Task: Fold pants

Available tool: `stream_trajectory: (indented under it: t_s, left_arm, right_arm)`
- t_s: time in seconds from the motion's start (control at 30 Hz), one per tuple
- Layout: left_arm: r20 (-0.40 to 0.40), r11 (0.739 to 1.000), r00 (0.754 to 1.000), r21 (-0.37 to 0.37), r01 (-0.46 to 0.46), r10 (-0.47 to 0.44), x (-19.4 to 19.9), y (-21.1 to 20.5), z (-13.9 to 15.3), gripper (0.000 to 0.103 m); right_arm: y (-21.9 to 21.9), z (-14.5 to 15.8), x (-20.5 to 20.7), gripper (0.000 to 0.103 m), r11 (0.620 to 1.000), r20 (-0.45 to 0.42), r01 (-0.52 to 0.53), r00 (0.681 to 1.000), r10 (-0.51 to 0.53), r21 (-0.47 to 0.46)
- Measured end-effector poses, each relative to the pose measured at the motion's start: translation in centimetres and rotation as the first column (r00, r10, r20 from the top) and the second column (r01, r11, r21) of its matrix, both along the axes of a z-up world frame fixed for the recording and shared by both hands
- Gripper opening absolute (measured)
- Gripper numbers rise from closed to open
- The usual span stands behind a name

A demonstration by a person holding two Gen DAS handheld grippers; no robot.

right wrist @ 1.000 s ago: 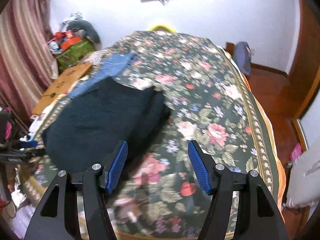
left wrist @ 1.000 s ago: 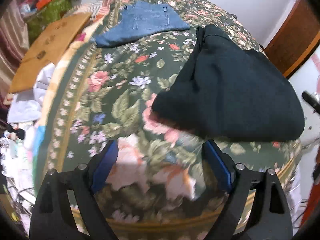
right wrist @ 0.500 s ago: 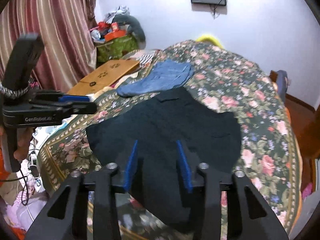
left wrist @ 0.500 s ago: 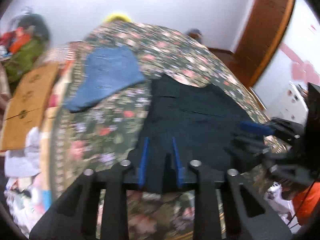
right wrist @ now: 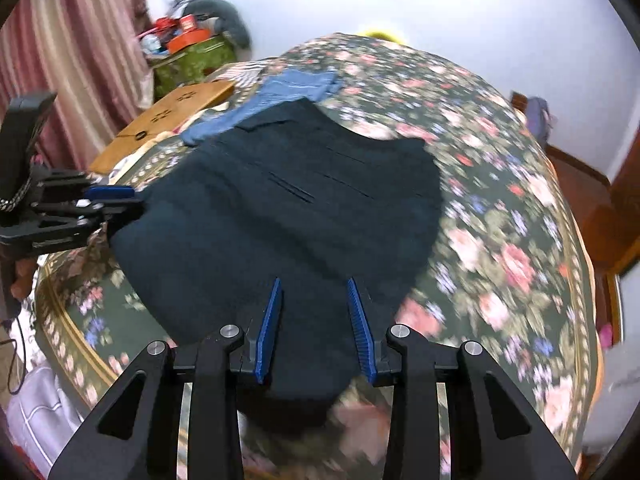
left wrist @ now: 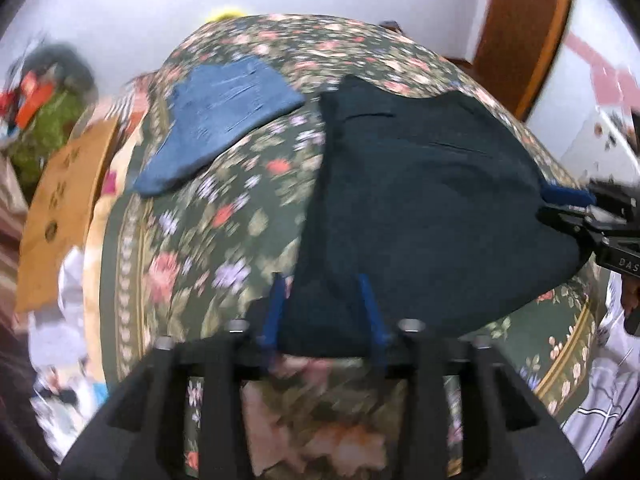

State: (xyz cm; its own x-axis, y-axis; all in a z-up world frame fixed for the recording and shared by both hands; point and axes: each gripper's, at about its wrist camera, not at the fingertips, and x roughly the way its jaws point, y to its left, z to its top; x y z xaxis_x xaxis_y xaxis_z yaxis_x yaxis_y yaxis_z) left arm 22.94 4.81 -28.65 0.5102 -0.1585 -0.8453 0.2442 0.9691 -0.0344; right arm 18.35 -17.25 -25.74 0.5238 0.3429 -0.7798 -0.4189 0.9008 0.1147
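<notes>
Dark navy pants (left wrist: 420,200) lie partly folded on the floral bed, and they also show in the right wrist view (right wrist: 288,220). My left gripper (left wrist: 324,312) is shut on the near left corner of the pants and holds that edge up. My right gripper (right wrist: 314,320) is shut on the near right corner of the same edge. Each gripper shows in the other's view: the right one (left wrist: 576,204) at the pants' right side, the left one (right wrist: 100,200) at their left side.
Folded blue jeans (left wrist: 224,108) lie at the far left of the bed (left wrist: 192,248). A cardboard box (left wrist: 60,208) and clutter stand left of the bed. A wooden door (left wrist: 524,28) is at the far right. The bed's front edge is just below my grippers.
Both grippers closed on the near edge of the dark pants and lifted it. The views have swung, and each gripper now shows in the other's view.
</notes>
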Motion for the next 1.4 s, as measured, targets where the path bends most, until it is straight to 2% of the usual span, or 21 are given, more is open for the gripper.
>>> stream_trajectory:
  t_s: [0.03,0.1,0.23,0.33,0.37,0.43,0.47,0.57,0.63,0.8,0.87,0.97,1.13,1.23,1.3,1.4]
  left_arm:
    - [-0.006,1.0,1.0,-0.018,-0.012,0.012,-0.1,0.7,-0.1,0.051]
    - [-0.008,0.999,0.999,-0.038,-0.038,0.038,-0.5,1.6,-0.2,0.053]
    - [-0.013,0.992,0.995,-0.084,-0.097,0.096,-1.3,3.5,-0.4,0.054]
    - [-0.023,0.988,0.992,-0.093,-0.122,0.12,-1.8,4.6,-0.4,0.058]
    - [-0.027,0.987,0.989,-0.067,-0.146,0.145,-1.7,4.8,-0.4,0.055]
    - [-0.007,0.974,0.978,0.097,-0.206,0.208,-1.5,4.9,-0.7,0.044]
    - [-0.01,0.967,0.975,0.133,-0.218,0.221,-1.5,5.4,-0.9,0.041]
    - [-0.069,0.966,0.964,-0.004,-0.258,0.257,-1.4,7.8,-0.6,0.041]
    - [-0.047,0.965,0.964,-0.021,-0.262,0.261,-1.3,7.9,0.5,0.041]
    - [0.033,0.979,0.981,-0.067,-0.19,0.192,-0.3,5.1,4.1,0.043]
    - [0.056,0.985,0.986,-0.076,-0.155,0.159,0.5,3.7,5.0,0.054]
    - [0.076,0.99,0.992,-0.104,-0.093,0.101,1.7,1.5,5.9,0.065]
    - [0.02,0.992,0.999,-0.122,-0.029,0.031,4.8,-1.2,5.0,0.068]
    - [-0.065,0.991,0.998,-0.132,-0.015,0.007,6.6,-2.2,3.0,0.068]
    - [-0.105,0.991,0.994,-0.132,-0.007,-0.007,7.2,-2.5,1.7,0.068]
    - [-0.15,0.989,0.988,-0.149,0.019,-0.042,8.1,-3.0,0.2,0.068]
  right_arm:
    - [-0.4,0.1,-0.3,0.031,1.0,0.0,0.016,1.0,-0.016,0.0]
    - [-1.2,0.2,-0.9,0.041,0.998,0.007,0.062,0.998,-0.062,-0.03]
    - [-3.2,-0.2,-1.1,0.051,0.992,-0.037,0.123,0.992,-0.122,0.039]
    - [-3.7,0.2,-1.5,0.052,0.99,-0.014,0.138,0.99,-0.138,0.013]
    - [-3.8,0.3,-1.6,0.052,0.988,0.0,0.151,0.989,-0.151,-0.016]
    - [-4.0,0.2,-1.7,0.052,0.98,0.015,0.17,0.985,-0.17,-0.098]
    - [-4.5,0.1,-1.7,0.052,0.979,0.011,0.171,0.985,-0.171,-0.111]
    - [-5.9,0.1,-1.9,0.052,0.979,-0.012,0.185,0.982,-0.186,-0.091]
    - [-6.4,0.8,-2.0,0.052,0.978,-0.002,0.194,0.981,-0.194,-0.079]
    - [-6.4,3.9,-1.6,0.055,0.981,0.055,0.194,0.979,-0.194,0.011]
    - [-5.9,4.6,-1.3,0.058,0.983,0.067,0.181,0.981,-0.183,0.036]
    - [-4.9,5.1,-0.6,0.065,0.985,0.069,0.157,0.984,-0.163,0.074]
    - [-3.3,3.3,1.0,0.068,0.984,0.002,0.13,0.991,-0.131,0.123]
    - [-2.6,1.3,1.9,0.068,0.983,-0.062,0.119,0.992,-0.112,0.14]
    - [-2.2,0.0,2.3,0.068,0.984,-0.104,0.113,0.99,-0.099,0.14]
    - [-2.2,-1.2,2.9,0.068,0.976,-0.145,0.112,0.986,-0.085,0.188]
